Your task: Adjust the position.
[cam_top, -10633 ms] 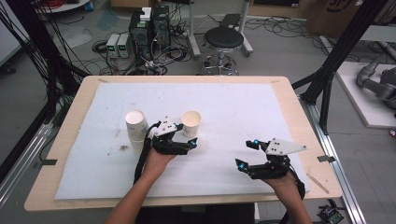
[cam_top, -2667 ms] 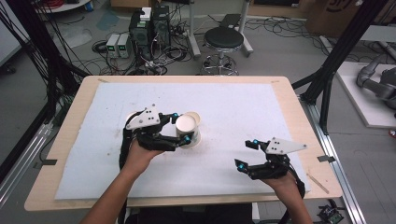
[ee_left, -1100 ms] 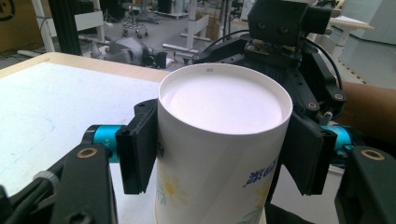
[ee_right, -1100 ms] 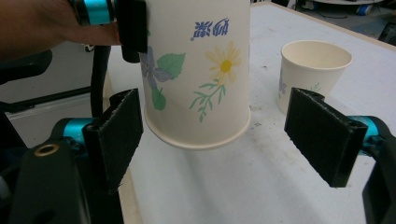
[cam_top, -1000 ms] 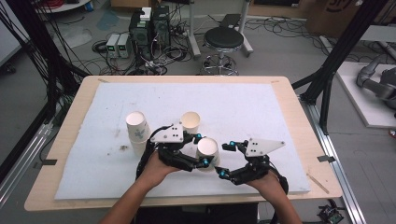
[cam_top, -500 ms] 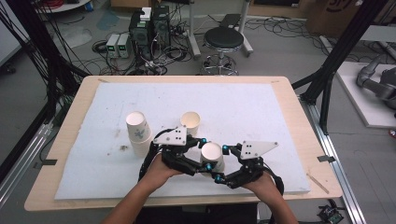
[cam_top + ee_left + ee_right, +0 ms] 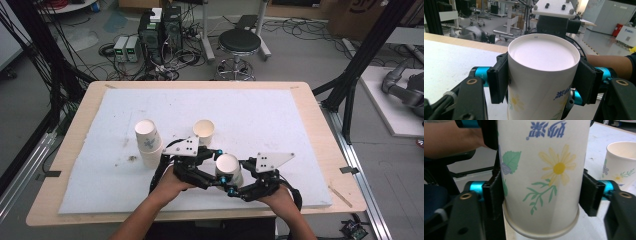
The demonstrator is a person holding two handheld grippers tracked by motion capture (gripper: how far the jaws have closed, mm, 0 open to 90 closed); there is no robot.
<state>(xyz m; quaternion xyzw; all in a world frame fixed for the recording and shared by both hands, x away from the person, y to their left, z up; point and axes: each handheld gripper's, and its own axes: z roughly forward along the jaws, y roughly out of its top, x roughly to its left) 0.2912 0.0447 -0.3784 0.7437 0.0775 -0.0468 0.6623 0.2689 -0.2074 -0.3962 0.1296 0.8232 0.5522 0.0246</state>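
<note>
White paper cup with flower print [image 7: 228, 169], upside down, sits at the table's near edge, about 6 o'clock from the open upright paper cup [image 7: 203, 131]. Left gripper [image 7: 216, 167] clamps it near the base end, jaws nearly shut on its wall. Right gripper [image 7: 235, 191], jaws just closed in, presses the cup near its rim. Stacked inverted cups [image 7: 148, 142] stand at 10 o'clock.

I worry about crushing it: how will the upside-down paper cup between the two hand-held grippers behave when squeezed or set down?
The inverted paper cup is thin-walled and shows only its closed base, so it is probably light and dents easily. Both the left hand-held gripper and right hand-held gripper pinch it; gentle pressure seems wise. Standing on its wider rim, it should rest fairly steadily.
</note>
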